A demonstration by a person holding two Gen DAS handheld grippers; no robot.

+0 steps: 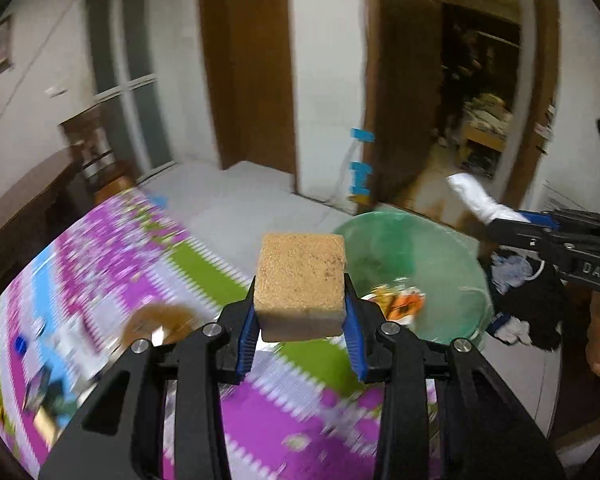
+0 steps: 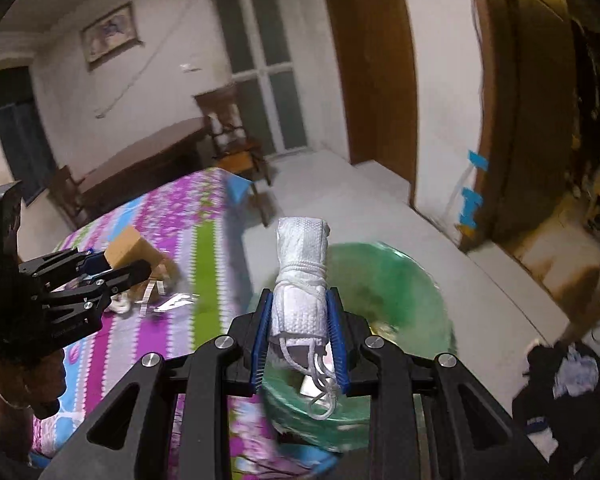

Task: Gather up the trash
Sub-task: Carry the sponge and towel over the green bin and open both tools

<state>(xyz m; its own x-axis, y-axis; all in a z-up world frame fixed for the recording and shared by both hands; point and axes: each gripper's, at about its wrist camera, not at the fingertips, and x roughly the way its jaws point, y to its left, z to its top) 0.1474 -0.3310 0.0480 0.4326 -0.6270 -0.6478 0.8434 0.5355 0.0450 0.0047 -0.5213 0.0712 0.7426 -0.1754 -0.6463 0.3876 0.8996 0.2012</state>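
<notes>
Carrying 2 pieces of trash at once, the person brings both toward the green bin, which already holds some wrappers. The tan sponge block sits clamped between the blue pads of the left gripper, held by its sides so it can simply fall when the pads part. The white rolled cloth, tied with a cord, is pinched upright in the right gripper, directly above the bin's rim. More litter lies on the purple striped surface beside the bin, so collection looks unfinished.
</notes>
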